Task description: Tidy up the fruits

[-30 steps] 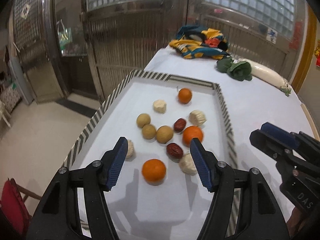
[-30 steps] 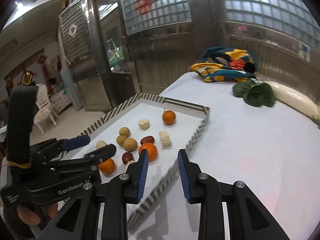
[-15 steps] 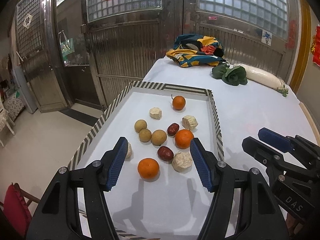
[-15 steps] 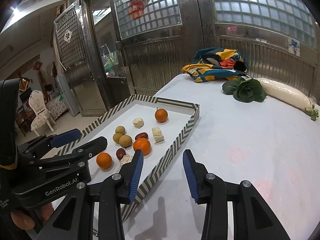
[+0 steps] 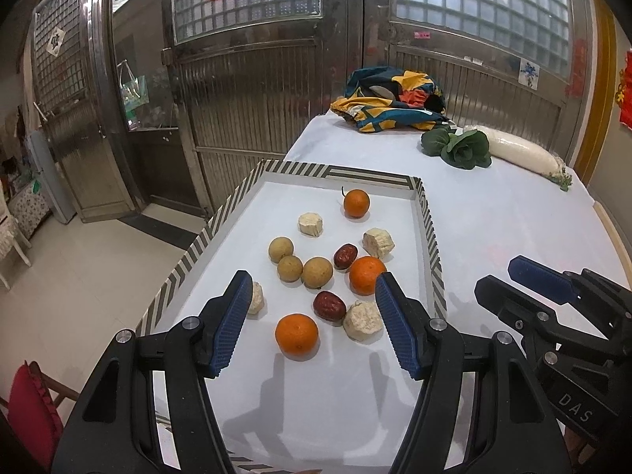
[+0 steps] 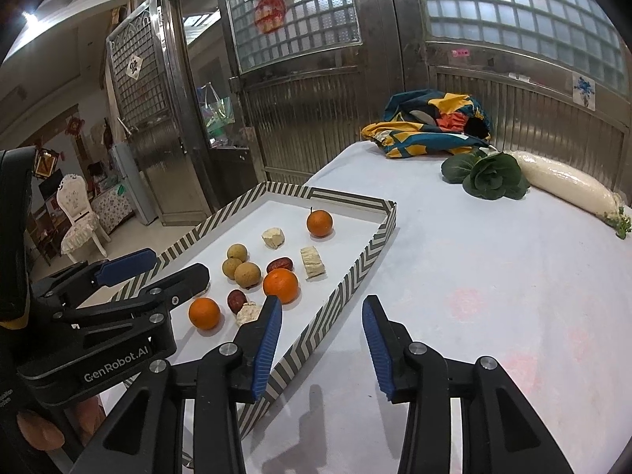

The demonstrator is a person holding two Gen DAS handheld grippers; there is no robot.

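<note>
Wider now than a second ago stand the blue-padded jaws of the right gripper (image 6: 322, 341), parted with nothing between them but the striped wall of the tray and bare cloth; both wrist views have also drawn back a little from the fruit, which has not shifted.

From the left wrist view, the black left gripper (image 5: 312, 324) hangs with its jaws about half apart and empty, over the near end of the shallow white tray with the black-and-white chevron rim (image 5: 428, 233); the nearest round orange mandarin (image 5: 296, 335) lies at six o'clock in the scatter, just beyond the fingertips; a dark red wrinkled date (image 5: 329, 305) and a pale rough-cut chunk (image 5: 362, 320) sit touching each other at its two o'clock; three tan smooth longans (image 5: 304, 266) cluster at eleven; a second mandarin (image 5: 367, 274) lies at one o'clock, and a stemmed one (image 5: 356, 203) far off at twelve.

My judgement: the mandarin is light, firm-skinned and apt to roll, so take it across its widest girth with gentle pressure; the date is small and slick, the longan shells brittle, the pale chunks crumbly.
</note>
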